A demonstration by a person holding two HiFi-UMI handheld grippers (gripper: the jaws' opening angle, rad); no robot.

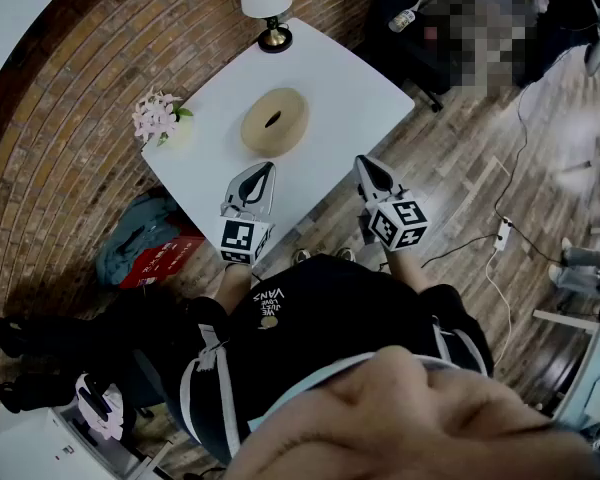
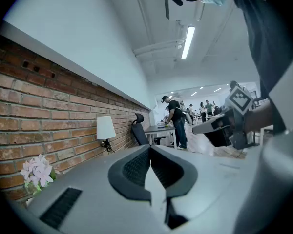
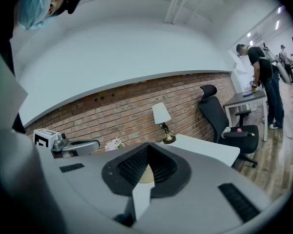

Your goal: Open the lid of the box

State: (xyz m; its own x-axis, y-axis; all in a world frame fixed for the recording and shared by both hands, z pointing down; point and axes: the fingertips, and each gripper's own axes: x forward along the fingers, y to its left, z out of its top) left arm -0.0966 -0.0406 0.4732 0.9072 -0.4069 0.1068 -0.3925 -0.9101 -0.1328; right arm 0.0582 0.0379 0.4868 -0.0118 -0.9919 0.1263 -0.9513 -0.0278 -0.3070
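Head view: a round tan box (image 1: 270,148) sits mid-table (image 1: 350,78), its lid (image 1: 290,108) on, contents hidden. Left gripper (image 1: 268,166) and right gripper (image 1: 363,160) hover nearby, both clenched on nothing.

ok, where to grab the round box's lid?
Likely the near rim of the lid, from above on the person's side: the round box sits flat, lid up, bare table around it. Its centre slot might take one jaw. Right gripper is shut: open first.
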